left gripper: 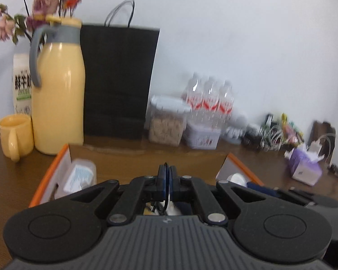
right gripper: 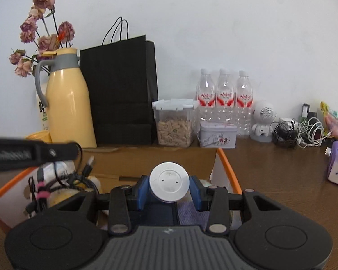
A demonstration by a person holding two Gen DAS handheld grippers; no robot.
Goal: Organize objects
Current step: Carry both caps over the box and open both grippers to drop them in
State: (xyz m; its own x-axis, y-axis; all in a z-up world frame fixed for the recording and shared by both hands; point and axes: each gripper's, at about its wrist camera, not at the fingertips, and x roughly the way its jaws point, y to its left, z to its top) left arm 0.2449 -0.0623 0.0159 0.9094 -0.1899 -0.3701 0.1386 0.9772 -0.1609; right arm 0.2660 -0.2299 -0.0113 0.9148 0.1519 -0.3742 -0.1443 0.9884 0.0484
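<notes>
1. Cables: the left gripper (left gripper: 166, 175) is squeezed tight on a thin black cable (left gripper: 167, 202). In the right view a bunch of black cables (right gripper: 56, 184) hangs under it, tied with a pink band (right gripper: 42, 194), over the orange-edged box (right gripper: 228, 168).
2. The right gripper (right gripper: 169, 185) holds a round white puck (right gripper: 169, 185) between its blue pads (right gripper: 142, 191), also over the box.
3. The cables look soft, floppy and light. They may swing and catch on things. The best place to hold them is probably near the pink band.
4. The puck looks hard, smooth and flat on top. It might slip, so hold it by its round sides.
5. The table (right gripper: 281, 175) is brown wood. Behind stand a shiny yellow jug (right gripper: 69, 108), a black paper bag (right gripper: 121, 90) and clear plastic bottles (right gripper: 225, 99).
</notes>
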